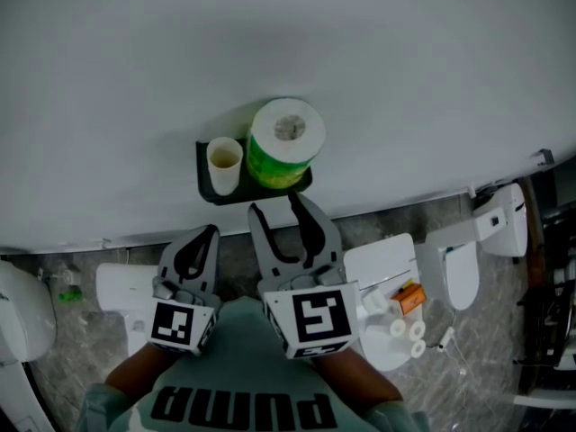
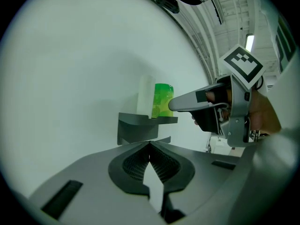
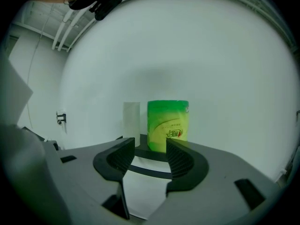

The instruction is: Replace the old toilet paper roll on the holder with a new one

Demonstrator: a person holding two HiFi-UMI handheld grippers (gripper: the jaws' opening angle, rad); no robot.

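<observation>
A black wall shelf [image 1: 206, 176] carries two upright rolls. The small white old roll [image 1: 224, 163] stands at its left and a full roll in green wrap [image 1: 286, 142] at its right. My right gripper [image 1: 274, 205] is open and empty, its tips just short of the shelf's front edge below the green roll. In the right gripper view the green roll [image 3: 168, 124] and the old roll [image 3: 131, 117] stand beyond the open right gripper [image 3: 150, 144]. My left gripper [image 1: 209, 234] is shut with nothing in it, lower left of the shelf. The left gripper view shows the shelf [image 2: 140, 123] ahead of the left gripper [image 2: 150, 143].
A plain white wall fills the upper part of every view. On the grey marbled floor below stand a white toilet [image 1: 463, 259] at the right and a white lid [image 1: 382, 268] bearing several small rolls and an orange box [image 1: 407, 297]. Another white fixture [image 1: 22, 309] sits at the far left.
</observation>
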